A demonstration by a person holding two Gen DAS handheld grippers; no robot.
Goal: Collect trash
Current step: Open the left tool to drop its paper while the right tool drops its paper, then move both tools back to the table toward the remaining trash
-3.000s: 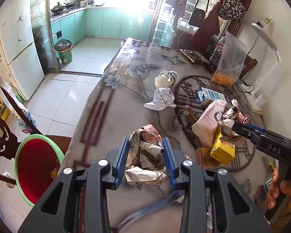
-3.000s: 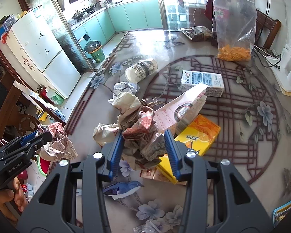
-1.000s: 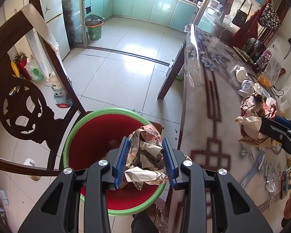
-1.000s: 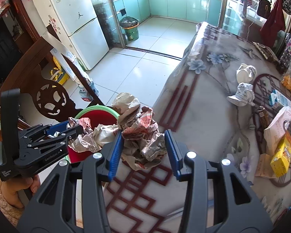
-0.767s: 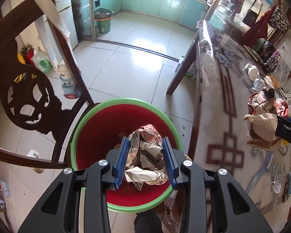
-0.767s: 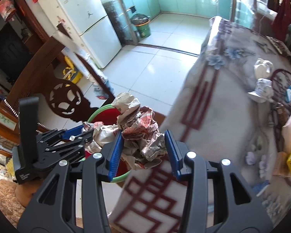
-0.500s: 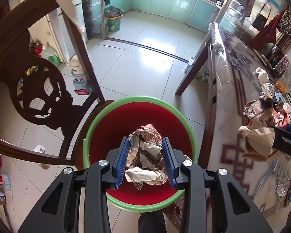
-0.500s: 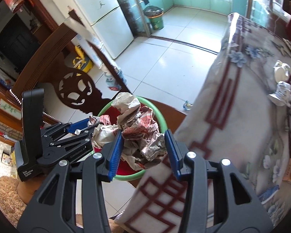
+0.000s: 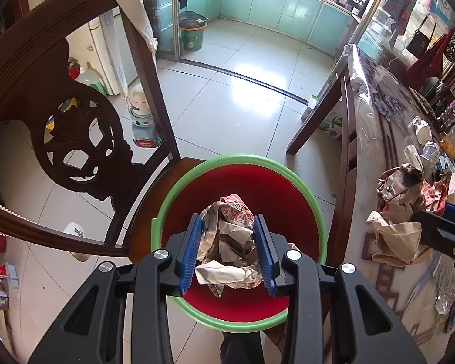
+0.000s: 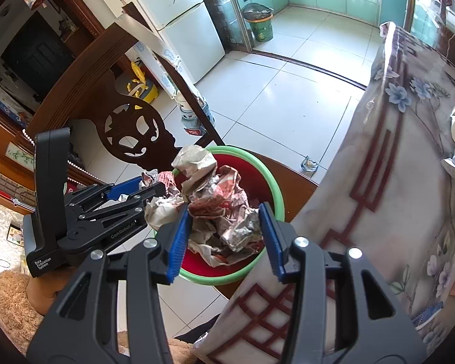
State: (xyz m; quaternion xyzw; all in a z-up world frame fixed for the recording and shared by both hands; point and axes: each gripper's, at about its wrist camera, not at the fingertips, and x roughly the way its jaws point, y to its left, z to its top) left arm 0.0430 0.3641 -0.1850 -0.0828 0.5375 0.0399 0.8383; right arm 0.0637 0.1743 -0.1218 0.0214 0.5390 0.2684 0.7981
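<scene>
Our left gripper [image 9: 227,250], lettered "GenRobot.AI", and right gripper [image 10: 224,239] angle steeply down at frame centre, each clamping crumpled wrappers [image 9: 229,251] over the red, green-rimmed bin [image 9: 291,179] on the chair [image 9: 60,115].

A home dining room opening onto a kitchen: carved wooden chair [image 9: 60,127], floral-clothed table [image 10: 409,182], teal cabinets [image 9: 276,6], fridge [image 10: 179,12] beyond the fingers.

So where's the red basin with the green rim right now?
The red basin sits on the wooden chair's seat beside the table, directly under the left gripper.
</scene>
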